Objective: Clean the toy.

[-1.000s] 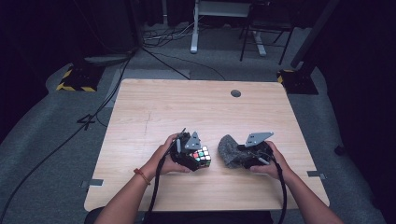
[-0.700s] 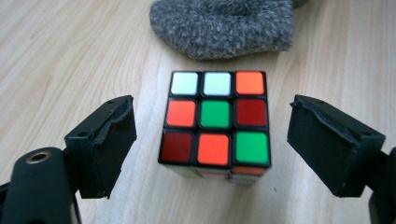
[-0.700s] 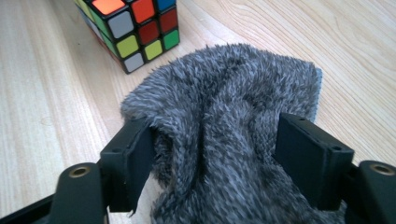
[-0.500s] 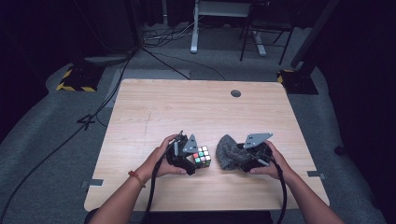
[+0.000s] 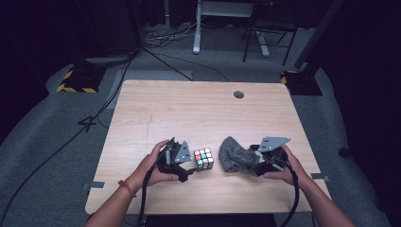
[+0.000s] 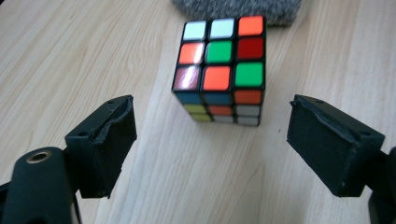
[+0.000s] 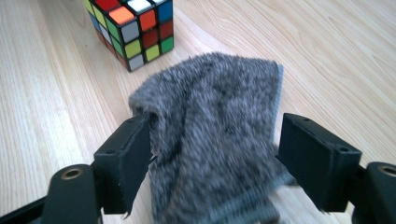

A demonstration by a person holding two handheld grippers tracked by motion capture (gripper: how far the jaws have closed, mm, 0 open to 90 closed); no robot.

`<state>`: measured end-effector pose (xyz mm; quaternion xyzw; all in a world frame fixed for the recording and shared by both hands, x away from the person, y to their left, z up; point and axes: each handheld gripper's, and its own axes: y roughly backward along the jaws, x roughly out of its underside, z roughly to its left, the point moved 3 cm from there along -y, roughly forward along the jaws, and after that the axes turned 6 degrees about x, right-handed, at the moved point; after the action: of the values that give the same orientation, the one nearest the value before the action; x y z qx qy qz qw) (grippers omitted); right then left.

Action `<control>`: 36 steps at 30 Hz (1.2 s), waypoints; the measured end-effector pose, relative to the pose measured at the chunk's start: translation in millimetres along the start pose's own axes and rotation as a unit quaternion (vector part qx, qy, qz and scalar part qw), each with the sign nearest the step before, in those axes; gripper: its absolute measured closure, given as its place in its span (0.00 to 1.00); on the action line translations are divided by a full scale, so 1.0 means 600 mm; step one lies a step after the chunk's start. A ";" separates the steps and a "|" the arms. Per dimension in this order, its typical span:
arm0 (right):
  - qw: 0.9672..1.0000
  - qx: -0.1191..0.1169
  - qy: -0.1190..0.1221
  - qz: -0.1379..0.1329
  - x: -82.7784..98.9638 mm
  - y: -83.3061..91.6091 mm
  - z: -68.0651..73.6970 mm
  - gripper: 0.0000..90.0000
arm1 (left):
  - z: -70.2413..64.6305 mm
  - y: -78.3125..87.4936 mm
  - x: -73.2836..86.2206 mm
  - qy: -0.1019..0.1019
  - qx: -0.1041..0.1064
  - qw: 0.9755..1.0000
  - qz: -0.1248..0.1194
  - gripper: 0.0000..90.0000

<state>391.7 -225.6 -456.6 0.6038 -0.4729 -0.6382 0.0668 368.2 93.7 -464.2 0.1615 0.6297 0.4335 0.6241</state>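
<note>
Grey cloth (image 7: 219,140) between open tool (image 7: 212,163) jaws

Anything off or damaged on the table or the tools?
The foam pads on the left tool look frayed, with ragged, peeling edges; the right tool's left pad is torn at its lower corner too. The cube is scrambled but sits flat. The grey cloth lies crumpled between the right tool's open jaws. Nothing spilled.

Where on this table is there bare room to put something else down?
The far half of the table, from the puzzle cube up to the round hole, is bare wood, as is the near left corner. It is crowded near the front: the cube, the grey fuzzy cloth and both hand-held tools sit close together.
</note>
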 end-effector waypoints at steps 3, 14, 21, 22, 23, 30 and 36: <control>1.000 0.005 -0.005 -0.001 0.010 0.007 -0.003 0.29 | 0.001 0.006 0.013 0.002 -0.009 1.000 0.000 0.18; 0.999 0.026 -0.020 -0.003 0.045 0.035 -0.014 0.29 | 0.007 0.031 0.052 0.020 -0.035 0.999 0.012 0.18; 0.999 0.043 -0.029 0.008 0.083 0.046 -0.024 0.29 | 0.012 0.045 0.085 0.034 -0.049 0.998 0.023 0.18; 0.998 0.047 -0.031 0.010 0.088 0.048 -0.025 0.29 | 0.013 0.047 0.092 0.039 -0.051 0.998 0.024 0.18; 0.998 0.050 -0.032 0.011 0.092 0.049 -0.027 0.29 | 0.014 0.048 0.098 0.042 -0.053 0.997 0.025 0.18; 0.996 0.070 -0.049 0.027 0.137 0.060 -0.038 0.28 | 0.019 0.058 0.124 0.057 -0.059 0.996 0.029 0.18; 0.993 0.079 -0.080 0.027 0.170 0.067 -0.047 0.28 | 0.022 0.062 0.144 0.078 -0.054 0.995 0.026 0.18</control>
<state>368.8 -328.9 -496.2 0.5413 -0.5415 -0.6433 -0.0018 353.2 183.7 -490.3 0.1097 0.6479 0.4939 0.5695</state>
